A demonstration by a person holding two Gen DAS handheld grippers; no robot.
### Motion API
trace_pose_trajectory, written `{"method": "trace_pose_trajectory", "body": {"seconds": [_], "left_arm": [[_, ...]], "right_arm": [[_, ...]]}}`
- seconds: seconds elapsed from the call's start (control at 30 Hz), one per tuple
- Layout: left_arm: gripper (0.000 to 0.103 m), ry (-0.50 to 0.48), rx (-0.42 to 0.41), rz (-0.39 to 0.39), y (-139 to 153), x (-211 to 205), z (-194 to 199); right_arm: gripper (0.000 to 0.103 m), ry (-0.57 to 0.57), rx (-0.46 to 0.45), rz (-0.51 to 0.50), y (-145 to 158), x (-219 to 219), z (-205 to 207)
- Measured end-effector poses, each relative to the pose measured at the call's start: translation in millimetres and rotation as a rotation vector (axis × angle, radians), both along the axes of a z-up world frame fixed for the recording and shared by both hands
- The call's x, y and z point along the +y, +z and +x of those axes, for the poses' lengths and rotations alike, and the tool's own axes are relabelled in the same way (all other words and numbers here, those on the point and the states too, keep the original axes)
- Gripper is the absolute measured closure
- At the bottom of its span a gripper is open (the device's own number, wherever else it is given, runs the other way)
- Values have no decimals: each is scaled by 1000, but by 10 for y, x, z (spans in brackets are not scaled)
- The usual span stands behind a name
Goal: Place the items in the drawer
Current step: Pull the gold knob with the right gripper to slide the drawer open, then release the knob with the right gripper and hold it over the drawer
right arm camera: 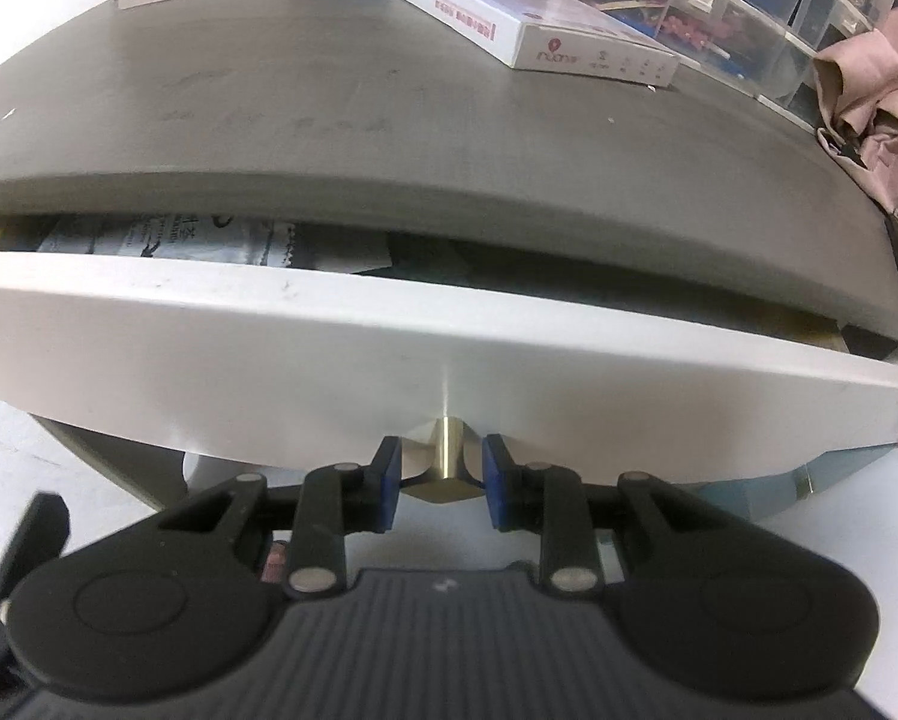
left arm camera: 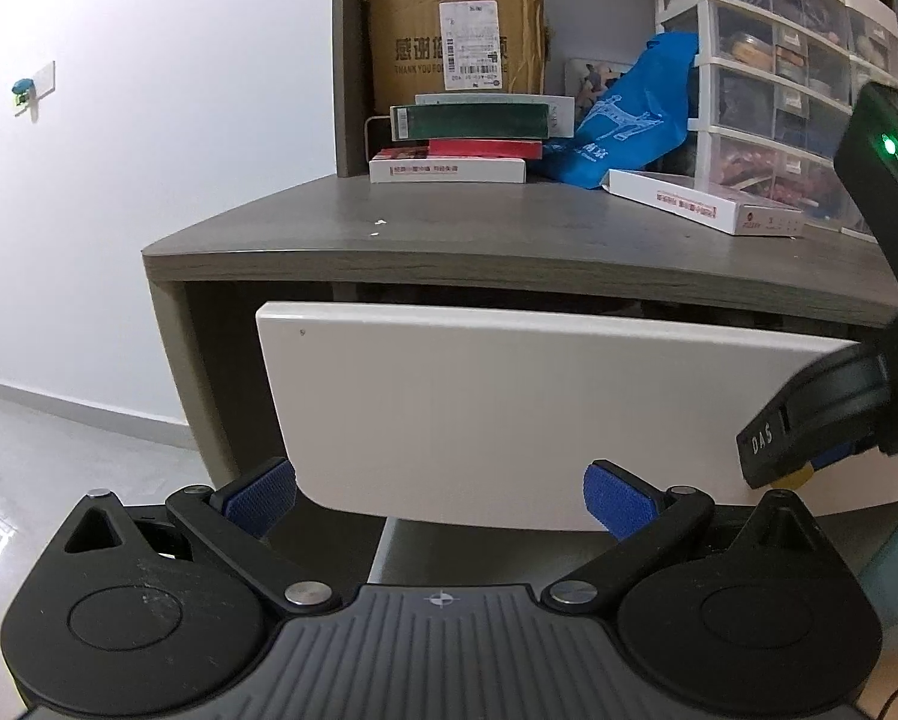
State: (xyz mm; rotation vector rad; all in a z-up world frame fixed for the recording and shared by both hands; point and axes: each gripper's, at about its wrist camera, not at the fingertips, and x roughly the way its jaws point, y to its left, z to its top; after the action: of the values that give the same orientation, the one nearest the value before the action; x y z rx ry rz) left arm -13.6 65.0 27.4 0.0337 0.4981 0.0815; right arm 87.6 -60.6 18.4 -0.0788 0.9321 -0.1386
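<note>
Drawer part open, nothing placed yet

Right tongs (right arm camera: 441,480) clamped on the brass knob (right arm camera: 446,456) of the one white drawer (right arm camera: 389,354), ajar under the desk (right arm camera: 389,120); papers inside. Left tongs (left arm camera: 440,501) spread wide, empty, before the drawer front. On desk: two white boxes, one nearest (right arm camera: 538,18); items still to go in
</note>
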Motion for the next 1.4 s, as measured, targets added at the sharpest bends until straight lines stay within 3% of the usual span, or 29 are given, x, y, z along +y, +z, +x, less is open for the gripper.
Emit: {"method": "trace_pose_trajectory", "body": {"seconds": [0.33, 0.6, 0.83, 0.87, 0.97, 1.03, 1.23, 1.4], "left_arm": [[0, -16, -2, 52, 324, -10, -394], [0, -6, -13, 24, 556, 36, -587], [0, -19, -22, 30, 612, -43, -640], [0, -20, -23, 31, 621, -53, -642], [0, -27, -30, 33, 655, -88, -615], [0, -33, -37, 38, 685, -112, -592], [0, -56, -60, 46, 798, -238, -462], [0, -78, -49, 56, 778, -379, -189]], "right_arm": [[75, 48, -11, 15, -51, -1, -477], [75, 91, -18, 22, -82, 81, -901], [74, 107, -21, 53, -94, 65, -1041], [72, 107, -23, 67, -86, 52, -1052], [51, 121, -36, 102, -22, 2, -1132], [31, 123, -57, 76, 54, -25, -1203], [15, 133, -152, 98, 416, -290, -1376], [10, 76, -217, 51, 516, -611, -1197]]}}
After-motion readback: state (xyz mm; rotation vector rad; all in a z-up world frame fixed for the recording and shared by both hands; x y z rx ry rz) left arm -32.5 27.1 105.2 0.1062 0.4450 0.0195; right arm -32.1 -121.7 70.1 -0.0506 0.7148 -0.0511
